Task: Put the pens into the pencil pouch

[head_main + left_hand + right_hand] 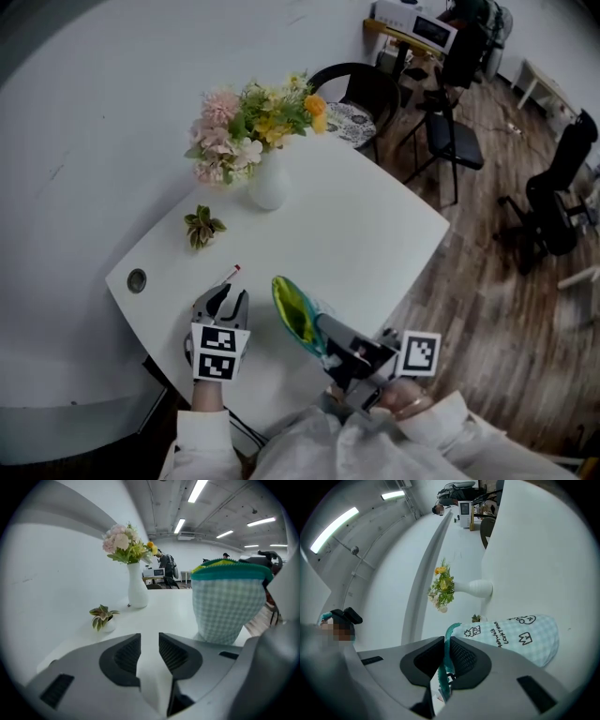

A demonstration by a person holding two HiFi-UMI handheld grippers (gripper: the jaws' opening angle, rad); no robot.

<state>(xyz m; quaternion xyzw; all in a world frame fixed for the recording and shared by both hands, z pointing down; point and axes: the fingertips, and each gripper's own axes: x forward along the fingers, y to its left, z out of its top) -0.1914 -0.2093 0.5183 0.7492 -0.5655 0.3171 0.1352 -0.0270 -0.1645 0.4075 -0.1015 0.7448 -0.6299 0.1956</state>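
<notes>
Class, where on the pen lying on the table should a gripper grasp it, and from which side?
Probably mid-barrel, from above, with the left gripper, jaws straddling it crosswise. The pen lies flat and thin on the table, so only its long sides are offered.

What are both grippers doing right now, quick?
Left gripper: open, jaws apart, nothing between them.
Right gripper: closed on the pouch, gripping its teal rim.

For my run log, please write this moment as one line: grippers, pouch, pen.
left gripper: open, empty, over table | right gripper: shut on pencil pouch rim | pen: on table, outside pouch
</notes>
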